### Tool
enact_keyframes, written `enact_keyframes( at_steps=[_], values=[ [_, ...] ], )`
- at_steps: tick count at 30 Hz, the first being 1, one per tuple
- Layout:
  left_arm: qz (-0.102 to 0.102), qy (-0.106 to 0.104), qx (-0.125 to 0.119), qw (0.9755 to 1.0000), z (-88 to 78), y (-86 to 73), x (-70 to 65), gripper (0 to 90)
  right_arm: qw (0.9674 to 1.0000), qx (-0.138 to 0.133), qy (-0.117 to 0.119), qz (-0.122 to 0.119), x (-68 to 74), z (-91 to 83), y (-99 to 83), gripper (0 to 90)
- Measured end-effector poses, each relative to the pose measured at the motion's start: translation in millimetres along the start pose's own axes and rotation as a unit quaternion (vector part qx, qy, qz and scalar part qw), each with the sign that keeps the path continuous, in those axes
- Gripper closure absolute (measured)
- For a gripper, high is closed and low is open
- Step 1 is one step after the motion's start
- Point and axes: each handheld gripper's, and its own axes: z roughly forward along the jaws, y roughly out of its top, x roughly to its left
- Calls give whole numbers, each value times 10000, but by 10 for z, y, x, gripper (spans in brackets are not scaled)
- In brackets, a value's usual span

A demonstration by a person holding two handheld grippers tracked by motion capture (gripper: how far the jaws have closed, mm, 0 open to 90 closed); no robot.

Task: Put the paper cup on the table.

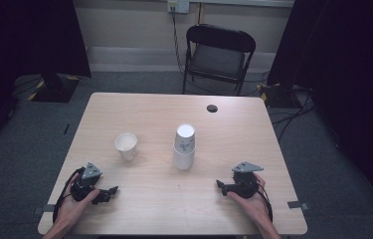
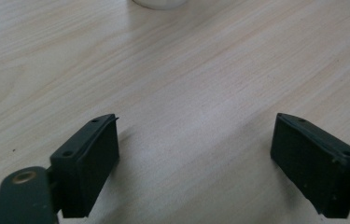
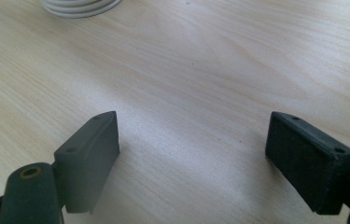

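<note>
The single cup [image 1: 126, 146] stands upright left of centre on the surface [image 1: 139, 209], well apart from the upside-down stack of cups [image 1: 184, 147] at the middle; to stack it well, the left gripper [image 1: 110, 192] should close across the cup's wall, not its rim, lightly enough not to crush it. Both hands rest low at the near edge, left gripper and right gripper [image 1: 222, 185] pointing inward with jaws spread wide and nothing between them.
</note>
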Motion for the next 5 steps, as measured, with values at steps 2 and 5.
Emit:
enact_keyframes(
  at_steps=[2, 5],
  values=[
    [14, -6, -137, 9999, 35, -22, 6, 70, 10000, -6, -16, -1, -1, 5, 3, 171],
    [3, 17, -137, 9999, 48, -23, 9, 22, 10000, 0, -43, -2, 2, 5, 4, 168]
  ],
)
